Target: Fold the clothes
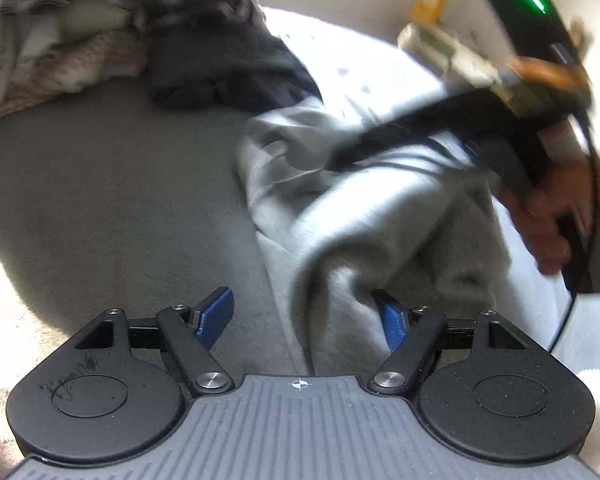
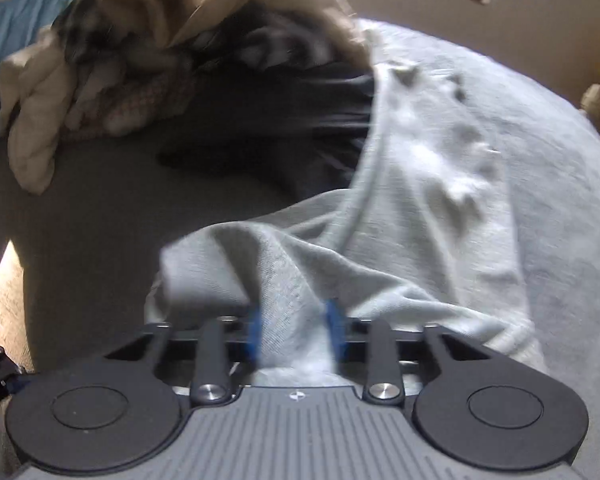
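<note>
A light grey sweatshirt (image 1: 364, 208) lies bunched on a grey carpeted surface (image 1: 112, 184). My left gripper (image 1: 304, 316) is open, blue pads wide apart. A fold of the sweatshirt lies between them and touches the right pad (image 1: 392, 322). In the left wrist view the other gripper's black body (image 1: 440, 120) reaches over the sweatshirt, held by a hand (image 1: 548, 216). In the right wrist view my right gripper (image 2: 294, 330) is shut on a bunched edge of the grey sweatshirt (image 2: 420, 208), which rises from the blue pads (image 2: 255, 330) and spreads to the right.
A dark garment (image 1: 228, 64) lies just beyond the sweatshirt. Behind it sits a pile of mixed clothes (image 2: 140, 60), plaid, beige and knit. A blue cushion (image 2: 8, 40) is at the far left. Boxes (image 1: 440, 40) stand by the wall at right.
</note>
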The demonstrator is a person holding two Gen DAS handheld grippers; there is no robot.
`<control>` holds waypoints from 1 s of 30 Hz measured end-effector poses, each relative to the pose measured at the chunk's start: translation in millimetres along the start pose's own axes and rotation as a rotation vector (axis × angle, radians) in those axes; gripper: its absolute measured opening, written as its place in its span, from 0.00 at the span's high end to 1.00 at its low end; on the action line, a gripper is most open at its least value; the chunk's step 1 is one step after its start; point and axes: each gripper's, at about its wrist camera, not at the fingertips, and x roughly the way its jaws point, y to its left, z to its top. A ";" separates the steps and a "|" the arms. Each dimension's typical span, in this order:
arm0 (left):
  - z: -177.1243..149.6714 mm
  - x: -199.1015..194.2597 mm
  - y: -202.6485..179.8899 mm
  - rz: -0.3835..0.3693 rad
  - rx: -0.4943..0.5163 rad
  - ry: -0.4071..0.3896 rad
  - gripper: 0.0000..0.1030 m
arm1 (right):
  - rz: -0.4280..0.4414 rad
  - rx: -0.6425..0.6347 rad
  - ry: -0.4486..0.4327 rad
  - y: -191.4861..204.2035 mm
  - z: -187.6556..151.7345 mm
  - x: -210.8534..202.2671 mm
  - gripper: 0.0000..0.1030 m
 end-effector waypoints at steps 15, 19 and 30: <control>4.3 -8.1 -11.4 -0.225 -0.041 -0.111 0.27 | -0.227 0.433 -0.035 -172.3 -109.4 -52.6 0.87; 6.0 -5.6 -10.7 -0.202 -0.066 -0.130 0.26 | -0.252 0.548 -0.007 -200.2 -127.8 -54.4 0.86; -2.5 34.1 -10.5 -0.087 -0.013 0.003 0.26 | -0.197 0.621 -0.239 -217.8 -78.6 -100.2 0.29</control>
